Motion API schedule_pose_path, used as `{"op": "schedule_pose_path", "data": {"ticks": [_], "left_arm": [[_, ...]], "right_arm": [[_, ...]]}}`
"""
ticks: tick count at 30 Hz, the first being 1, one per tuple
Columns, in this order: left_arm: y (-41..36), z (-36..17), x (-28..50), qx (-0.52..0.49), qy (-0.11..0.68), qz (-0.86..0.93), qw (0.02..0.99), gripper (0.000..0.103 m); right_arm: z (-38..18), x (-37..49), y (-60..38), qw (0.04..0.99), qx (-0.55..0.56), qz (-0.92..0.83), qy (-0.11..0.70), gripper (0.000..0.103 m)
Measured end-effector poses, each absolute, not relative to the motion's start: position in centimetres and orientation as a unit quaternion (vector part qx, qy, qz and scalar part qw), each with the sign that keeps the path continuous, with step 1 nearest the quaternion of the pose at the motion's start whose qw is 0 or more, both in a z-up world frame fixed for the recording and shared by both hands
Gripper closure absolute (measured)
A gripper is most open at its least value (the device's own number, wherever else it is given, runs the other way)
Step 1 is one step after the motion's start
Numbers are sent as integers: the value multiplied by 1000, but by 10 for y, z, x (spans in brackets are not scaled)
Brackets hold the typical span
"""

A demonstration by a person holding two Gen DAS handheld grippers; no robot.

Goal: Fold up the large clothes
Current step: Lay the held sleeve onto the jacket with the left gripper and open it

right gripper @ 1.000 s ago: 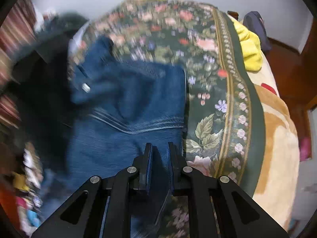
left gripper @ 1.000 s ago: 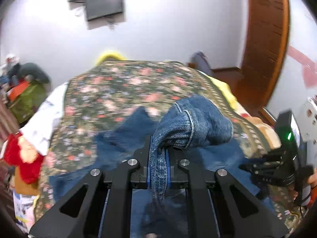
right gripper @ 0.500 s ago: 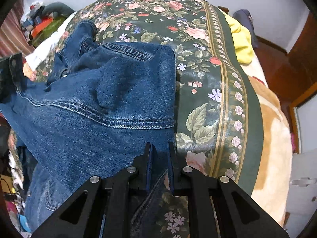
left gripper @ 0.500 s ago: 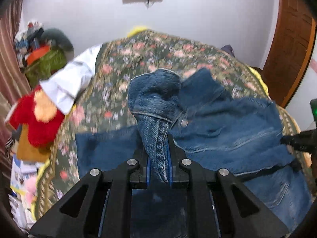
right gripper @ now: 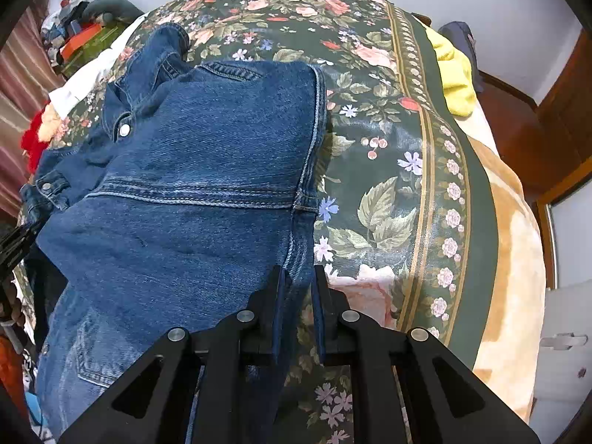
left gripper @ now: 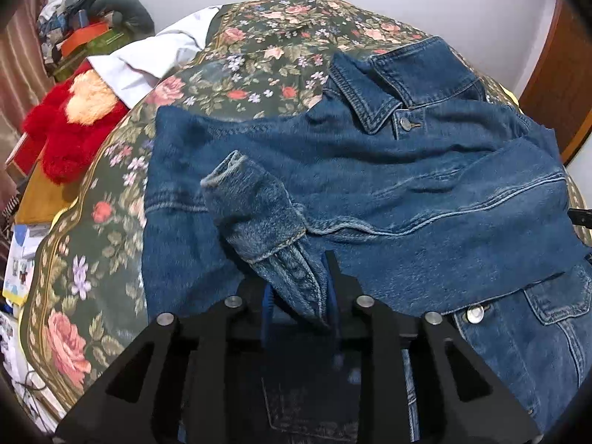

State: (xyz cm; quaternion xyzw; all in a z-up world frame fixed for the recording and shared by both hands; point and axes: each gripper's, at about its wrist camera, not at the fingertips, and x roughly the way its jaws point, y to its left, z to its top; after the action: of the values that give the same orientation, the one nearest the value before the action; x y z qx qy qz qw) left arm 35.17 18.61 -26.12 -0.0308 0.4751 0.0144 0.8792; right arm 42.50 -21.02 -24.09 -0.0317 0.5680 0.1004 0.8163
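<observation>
A blue denim jacket (left gripper: 407, 192) lies spread on the floral bedspread (left gripper: 259, 37), collar towards the far side. One sleeve is folded across its body, and the sleeve cuff (left gripper: 255, 214) rests between the jaws of my left gripper (left gripper: 299, 288). Those jaws are opening: a gap shows beside the cuff and the pads no longer squeeze it. In the right wrist view the jacket (right gripper: 207, 155) fills the left half. My right gripper (right gripper: 299, 285) is shut on the jacket's side seam near its lower right edge, low over the bedspread (right gripper: 388, 148).
A red plush toy (left gripper: 63, 125), a white cloth (left gripper: 148, 59) and piled clutter (left gripper: 74, 26) sit off the bed's left side. A yellow cloth (right gripper: 455, 74) and a beige blanket (right gripper: 518, 240) line the right edge. A wooden door (left gripper: 566, 85) stands at the right.
My left gripper came down and carried the sleeve across the jacket, which now lies flatter. Its jaws, tight on the cuff before, have parted. The right gripper stayed put, still gripping.
</observation>
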Motion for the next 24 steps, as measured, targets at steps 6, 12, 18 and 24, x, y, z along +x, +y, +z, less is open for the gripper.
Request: {"op": "schedule_pose_path", "data": {"ticks": [6,12,18,24], "left_arm": [[200,-248,332,-60,467,11,882,62],[216,-234,315,-53,470,23,881,56],[233,-225,303,-28,470,65,880,56],[234,-207,317,-29,454,50,889,56]], "right_arm": [[-242,420,-207,818,-69,101,561,94],[-248,423,-224,811,-36,99,575,94],[-251,425,-224,809,-32,103,577,94],[-243,430,-227,800,-16,111,589,94]]}}
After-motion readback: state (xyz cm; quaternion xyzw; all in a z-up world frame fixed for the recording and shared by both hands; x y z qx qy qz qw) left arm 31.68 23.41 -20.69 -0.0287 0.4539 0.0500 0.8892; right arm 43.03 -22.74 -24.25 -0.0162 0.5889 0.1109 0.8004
